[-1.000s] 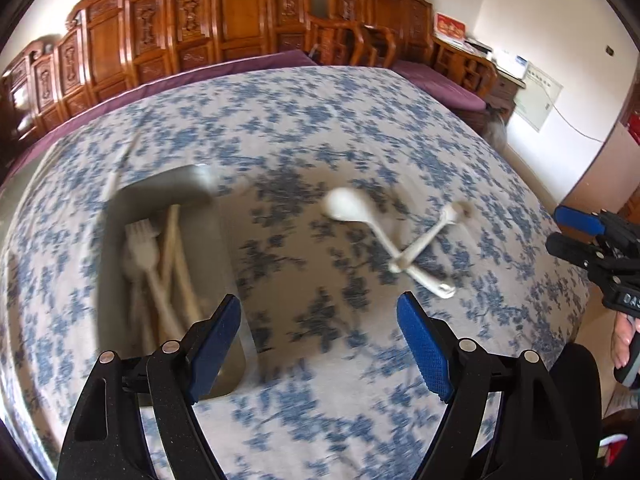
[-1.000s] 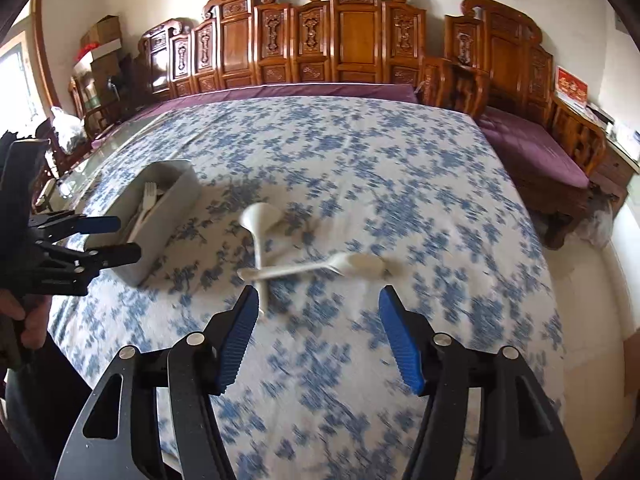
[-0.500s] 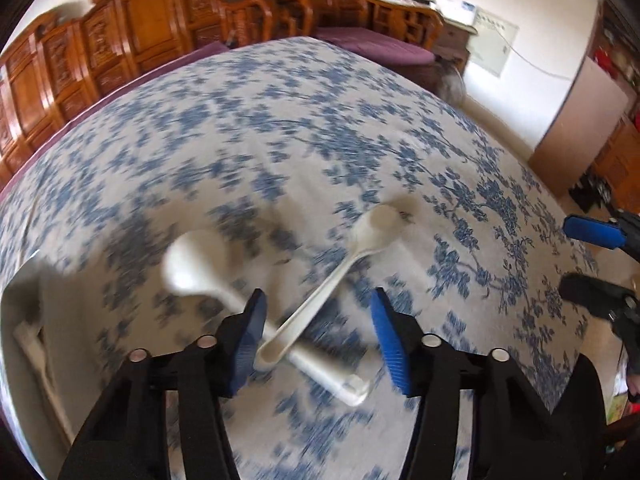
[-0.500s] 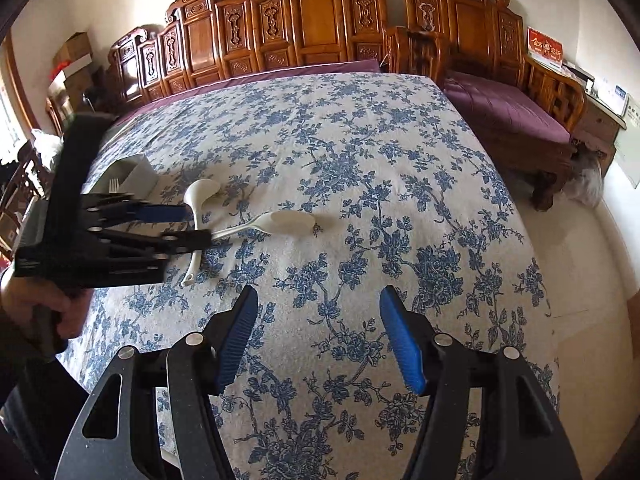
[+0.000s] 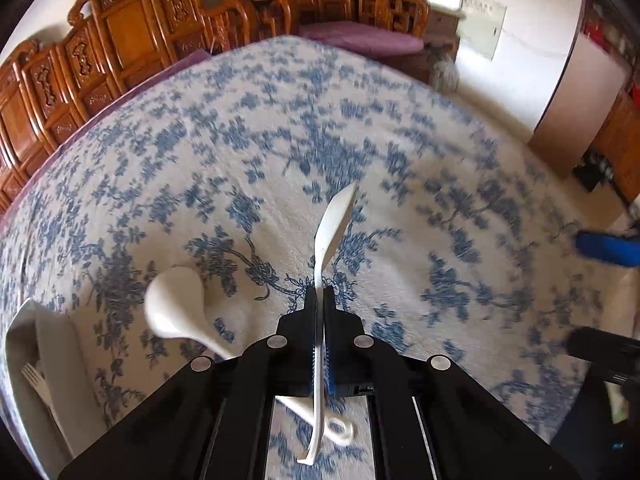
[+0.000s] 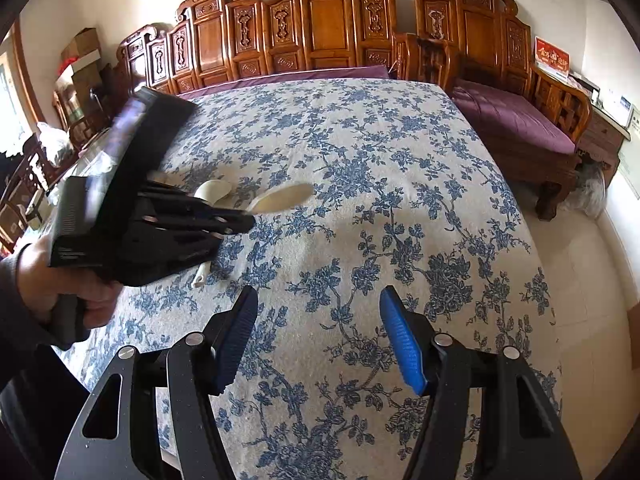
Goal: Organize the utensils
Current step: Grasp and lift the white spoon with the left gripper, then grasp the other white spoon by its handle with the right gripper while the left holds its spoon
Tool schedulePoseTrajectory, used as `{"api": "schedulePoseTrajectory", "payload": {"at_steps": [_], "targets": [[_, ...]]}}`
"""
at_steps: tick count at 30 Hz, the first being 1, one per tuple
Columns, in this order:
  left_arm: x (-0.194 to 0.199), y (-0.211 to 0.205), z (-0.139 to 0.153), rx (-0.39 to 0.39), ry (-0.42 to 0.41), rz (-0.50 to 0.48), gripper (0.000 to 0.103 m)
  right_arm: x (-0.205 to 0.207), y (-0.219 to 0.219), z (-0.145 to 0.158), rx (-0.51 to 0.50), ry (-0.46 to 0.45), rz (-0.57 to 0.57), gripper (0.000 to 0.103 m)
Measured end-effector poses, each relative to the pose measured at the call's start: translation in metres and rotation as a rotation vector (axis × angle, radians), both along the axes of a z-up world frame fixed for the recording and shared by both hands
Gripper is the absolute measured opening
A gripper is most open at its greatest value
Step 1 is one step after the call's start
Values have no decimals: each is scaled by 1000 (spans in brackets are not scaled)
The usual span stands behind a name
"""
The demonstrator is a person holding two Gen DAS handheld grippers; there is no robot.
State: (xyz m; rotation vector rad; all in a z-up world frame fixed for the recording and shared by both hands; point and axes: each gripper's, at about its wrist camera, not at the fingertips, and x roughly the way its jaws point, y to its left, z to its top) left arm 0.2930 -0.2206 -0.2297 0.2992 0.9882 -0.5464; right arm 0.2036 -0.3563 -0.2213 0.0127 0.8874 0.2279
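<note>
White spoon [image 5: 334, 224] pinched by its handle in the left gripper [image 5: 319, 304] — jaws just closed on it, ladle [image 5: 176, 304] lying beneath on the floral cloth [image 5: 280, 140], tray [image 5: 24, 360] with fork [image 5: 34, 376] at left, right gripper [image 6: 316, 340] spread wide — empty, above cloth.

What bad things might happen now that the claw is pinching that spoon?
1. The left claw pinches the spoon on its thin handle, so it could twist or slip when lifted.
2. The ladle lies under that handle, so it may get dragged along.
3. The tray already holds a fork, so dropping the spoon in might knock it.
</note>
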Motion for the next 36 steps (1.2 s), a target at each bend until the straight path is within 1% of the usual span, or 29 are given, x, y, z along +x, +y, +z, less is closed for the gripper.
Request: {"api": "schedulePoseTrajectory", "payload": {"at_steps": [4,8,13,19,23,26,33,35,36], "targets": [[-9,18,20,-42,-32,7,3,6,5,-3,-6,12,-7,66],[-20,50,35,-88,-49,32,3,19,19,-7,-23,16,10,66],[-24,86,46,-111,-73,63,3,42,45,-14,-4,19,40,66],[-29,122,45,-141,-79,106,3,67,81,-29,-20,34,95,66],[-29,132,48,-142,-93,113,3,84,107,-39,-25,50,134,62],[-30,138,56,-168,-103,121,3,96,127,-45,-32,57,164,61],[-32,144,69,-197,-118,131,3,119,151,-56,-71,80,201,57],[-31,147,72,-204,-121,137,3,124,157,-58,-76,87,203,54],[-31,148,72,-206,-122,140,3,127,157,-60,-77,92,203,47]]}}
